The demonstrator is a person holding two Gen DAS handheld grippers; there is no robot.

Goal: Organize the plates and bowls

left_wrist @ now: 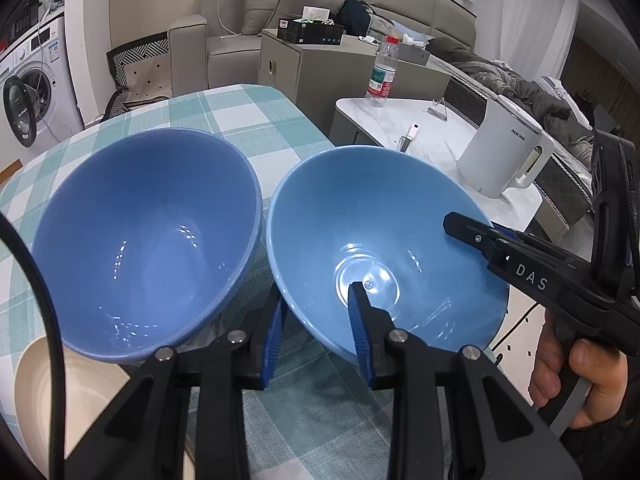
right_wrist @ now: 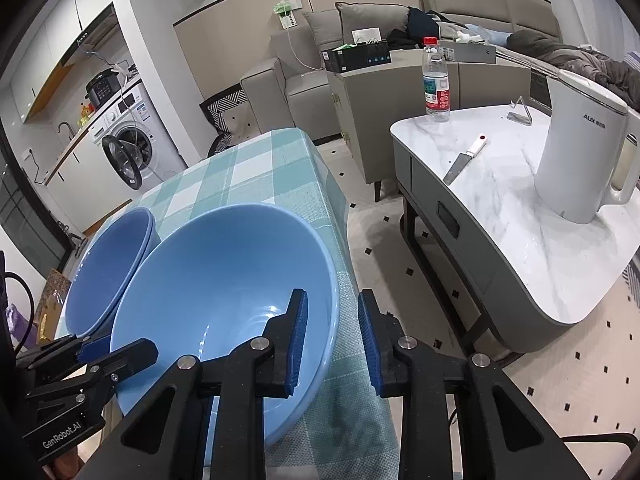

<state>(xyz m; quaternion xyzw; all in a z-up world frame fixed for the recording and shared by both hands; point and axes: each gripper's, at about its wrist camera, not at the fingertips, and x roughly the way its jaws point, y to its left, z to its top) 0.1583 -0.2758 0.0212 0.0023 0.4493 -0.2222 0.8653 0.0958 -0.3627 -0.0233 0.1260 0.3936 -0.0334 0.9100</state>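
A light blue bowl (left_wrist: 380,232) (right_wrist: 224,280) sits at the right edge of the checked tablecloth (left_wrist: 240,108), partly past the edge. My left gripper (left_wrist: 316,292) (right_wrist: 116,350) is shut on its near rim, one pad inside the bowl and one outside. My right gripper (right_wrist: 331,296) (left_wrist: 456,224) is shut on the right rim the same way. Just left of it stands a darker blue bowl (left_wrist: 144,232) (right_wrist: 108,272) with a second rim showing under it. A cream dish (left_wrist: 60,380) lies at the near left, partly hidden.
Right of the table, across a gap of floor, a marble side table (right_wrist: 520,240) carries a white kettle (right_wrist: 580,152), a water bottle (right_wrist: 436,80) and a knife (right_wrist: 464,160). A hand (left_wrist: 580,380) holds the right gripper. A sofa and a washing machine (right_wrist: 128,140) stand behind.
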